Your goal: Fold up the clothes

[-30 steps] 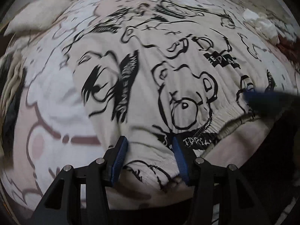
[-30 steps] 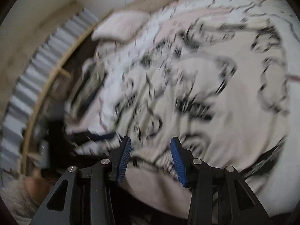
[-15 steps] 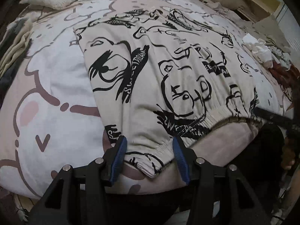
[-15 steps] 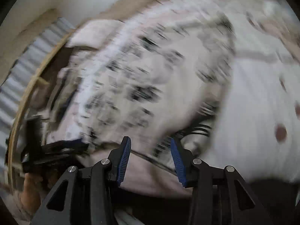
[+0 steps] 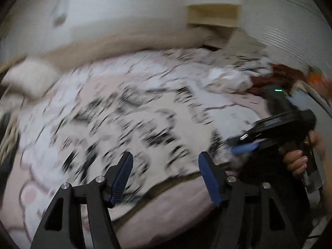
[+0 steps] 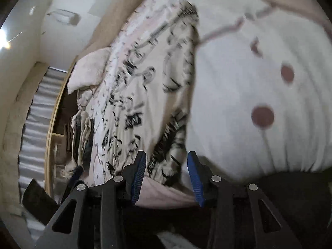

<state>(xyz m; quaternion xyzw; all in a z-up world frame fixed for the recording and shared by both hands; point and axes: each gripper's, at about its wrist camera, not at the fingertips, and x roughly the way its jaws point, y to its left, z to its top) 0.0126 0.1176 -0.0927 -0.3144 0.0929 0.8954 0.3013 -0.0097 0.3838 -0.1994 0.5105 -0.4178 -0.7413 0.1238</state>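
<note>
Cream garment (image 5: 145, 128) with black print lies flat on bed (image 5: 176, 213), badly blurred in left view. Left gripper (image 5: 166, 178) wide, nothing between jaws, above near hem. Right gripper (image 5: 244, 147) at garment's right edge, probably clear of cloth. Right view: right gripper (image 6: 166, 174) wide, empty, over garment (image 6: 145, 95) near corner; left gripper (image 6: 75, 173) far left.
</note>
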